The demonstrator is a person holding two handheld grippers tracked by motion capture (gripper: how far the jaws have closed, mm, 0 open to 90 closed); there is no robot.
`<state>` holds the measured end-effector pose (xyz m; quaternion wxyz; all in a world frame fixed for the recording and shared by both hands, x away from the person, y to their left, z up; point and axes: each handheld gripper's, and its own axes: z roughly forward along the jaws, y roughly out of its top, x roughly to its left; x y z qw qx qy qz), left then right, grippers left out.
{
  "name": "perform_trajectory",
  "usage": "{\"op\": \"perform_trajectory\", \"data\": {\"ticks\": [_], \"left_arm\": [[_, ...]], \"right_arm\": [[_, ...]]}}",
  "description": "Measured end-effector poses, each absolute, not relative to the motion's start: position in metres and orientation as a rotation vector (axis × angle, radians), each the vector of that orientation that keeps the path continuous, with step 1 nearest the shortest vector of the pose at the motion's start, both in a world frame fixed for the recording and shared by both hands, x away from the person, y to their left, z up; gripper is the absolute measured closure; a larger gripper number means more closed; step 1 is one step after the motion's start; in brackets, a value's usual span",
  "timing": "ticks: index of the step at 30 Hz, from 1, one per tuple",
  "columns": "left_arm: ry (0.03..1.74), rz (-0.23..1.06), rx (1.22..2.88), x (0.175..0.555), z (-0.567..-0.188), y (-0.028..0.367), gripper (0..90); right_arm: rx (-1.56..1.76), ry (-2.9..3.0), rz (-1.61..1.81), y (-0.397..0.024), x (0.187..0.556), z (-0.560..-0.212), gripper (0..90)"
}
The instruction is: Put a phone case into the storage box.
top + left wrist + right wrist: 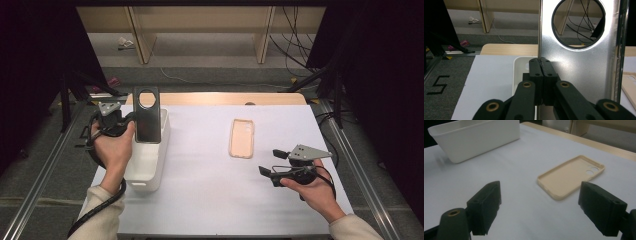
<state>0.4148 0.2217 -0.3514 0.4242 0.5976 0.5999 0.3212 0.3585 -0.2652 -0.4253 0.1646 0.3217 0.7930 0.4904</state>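
Overhead, the left gripper (121, 121) holds a dark phone case (147, 115) upright above the white bin (150, 165). Its own camera shows jaws clamped on one thin edge (could slip, twist). Right gripper (539, 207), jaws apart, faces the beige case (571, 176).

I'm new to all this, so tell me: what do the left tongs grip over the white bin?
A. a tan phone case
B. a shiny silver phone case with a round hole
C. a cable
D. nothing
B: the left tongs pinch the silver phone case upright above the white bin.
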Motion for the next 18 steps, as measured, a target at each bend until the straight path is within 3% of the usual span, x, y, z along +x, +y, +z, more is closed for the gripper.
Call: {"op": "perform_trajectory", "data": {"ticks": [18], "left_arm": [[1.511,0.817,1.491,0.4221,-0.3509,0.2277,88.7]], "right_arm": [[0.919,2.261,1.398,-0.265,0.3588,-0.4255,19.6]]}}
